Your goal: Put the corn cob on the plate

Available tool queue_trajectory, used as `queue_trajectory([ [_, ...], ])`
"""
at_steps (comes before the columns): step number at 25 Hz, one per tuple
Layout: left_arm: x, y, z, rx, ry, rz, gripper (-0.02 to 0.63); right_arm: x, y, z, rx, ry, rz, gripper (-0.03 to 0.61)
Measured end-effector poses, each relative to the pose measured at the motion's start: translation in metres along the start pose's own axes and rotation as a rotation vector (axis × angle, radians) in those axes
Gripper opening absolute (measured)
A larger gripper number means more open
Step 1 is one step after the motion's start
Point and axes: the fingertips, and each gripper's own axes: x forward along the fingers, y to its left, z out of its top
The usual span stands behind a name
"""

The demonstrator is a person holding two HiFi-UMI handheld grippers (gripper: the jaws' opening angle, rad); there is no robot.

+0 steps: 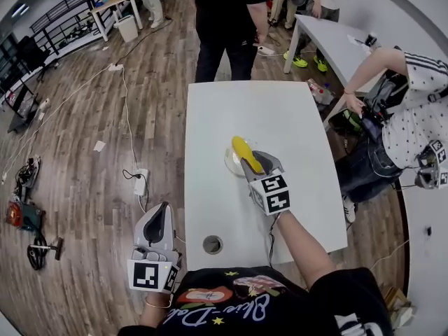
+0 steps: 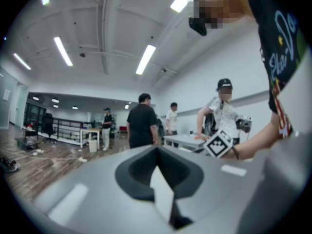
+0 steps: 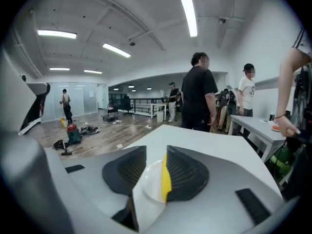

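Observation:
The yellow corn cob lies on a clear plate in the middle of the white table. My right gripper hovers just above the plate's near right edge, jaws apart and holding nothing. In the right gripper view the plate and a strip of the corn cob show through the gap between its jaws. My left gripper hangs off the table's front left corner. It points level, with its jaws together and nothing in them.
A round cable hole sits near the table's front edge. A person in black stands at the far end. Another person bends over at the right, beside a second white table. Cables and a power strip lie on the floor at left.

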Motion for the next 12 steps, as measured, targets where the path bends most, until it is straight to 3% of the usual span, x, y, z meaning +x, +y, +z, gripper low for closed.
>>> queue_trajectory([
  [1, 0.003, -0.003, 0.003, 0.004, -0.011, -0.016, -0.008, -0.016, 0.002, 0.008, 0.011, -0.047, -0.02, 0.104],
  [3, 0.007, -0.007, 0.008, 0.018, -0.029, -0.044, -0.008, -0.045, 0.01, 0.022, 0.048, -0.13, -0.053, 0.059],
  [7, 0.016, -0.022, 0.011, 0.019, -0.045, -0.117, -0.008, -0.097, 0.015, 0.024, 0.138, -0.192, -0.123, 0.036],
  [12, 0.024, -0.041, 0.015, 0.008, -0.056, -0.195, -0.008, -0.14, 0.021, 0.026, 0.232, -0.218, -0.151, 0.015],
])
